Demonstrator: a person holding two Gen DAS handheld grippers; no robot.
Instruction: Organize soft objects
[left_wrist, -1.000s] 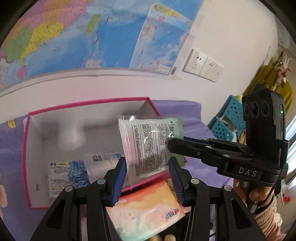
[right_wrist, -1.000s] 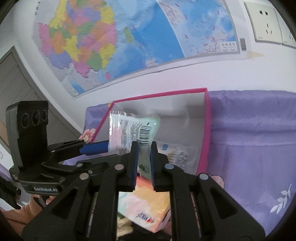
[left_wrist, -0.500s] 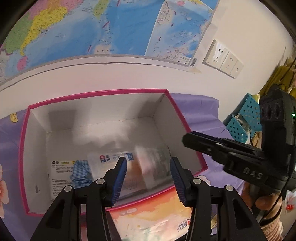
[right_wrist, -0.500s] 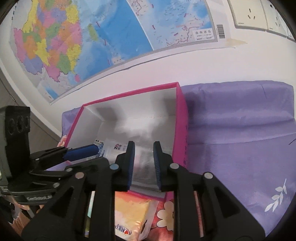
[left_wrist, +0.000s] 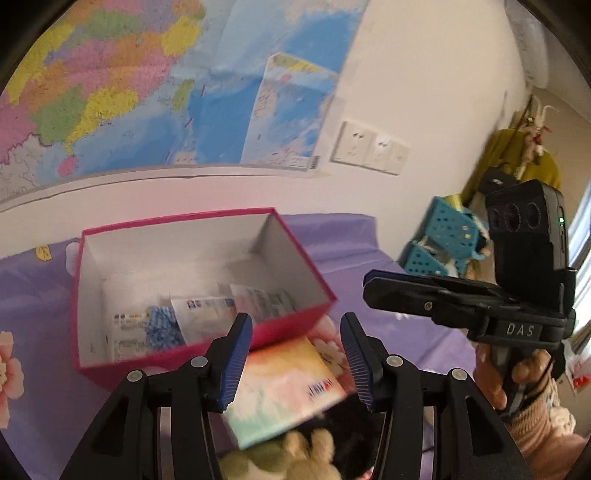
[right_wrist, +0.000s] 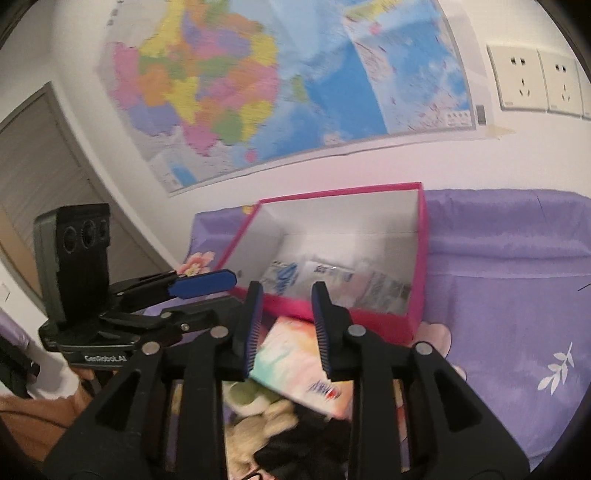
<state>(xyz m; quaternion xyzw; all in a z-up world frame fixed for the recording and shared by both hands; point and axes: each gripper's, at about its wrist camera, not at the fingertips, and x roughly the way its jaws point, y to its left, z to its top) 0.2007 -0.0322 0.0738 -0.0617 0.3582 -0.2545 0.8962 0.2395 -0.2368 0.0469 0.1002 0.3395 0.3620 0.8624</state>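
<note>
A pink box (left_wrist: 147, 356) stands open on the purple cloth. Inside it lie a clear printed packet (left_wrist: 263, 298), a white packet (left_wrist: 205, 314) and a blue checked cloth (left_wrist: 160, 325). My left gripper (left_wrist: 295, 321) hangs open and empty over the box's near edge. Just below it, in front of the box, lies a pastel tissue pack (left_wrist: 284, 384). My right gripper (right_wrist: 288, 291) has its jaws opening, with nothing between them; the pink box (right_wrist: 421, 258) and the tissue pack (right_wrist: 295, 362) lie beyond it. Nearest me are a beige plush toy (right_wrist: 258, 402) and a black cloth (right_wrist: 306, 443).
The purple flowered cloth (right_wrist: 517, 295) spreads right of the box. A map and wall sockets (left_wrist: 369, 151) hang on the wall behind. Teal baskets (left_wrist: 443, 240) stand at the far right. A hand (left_wrist: 517, 373) holds the right gripper. A door (right_wrist: 44, 155) is at left.
The right gripper let go of the clear packet, which dropped into the box. Its jaws have spread apart. Both grippers have drawn back from the box.
</note>
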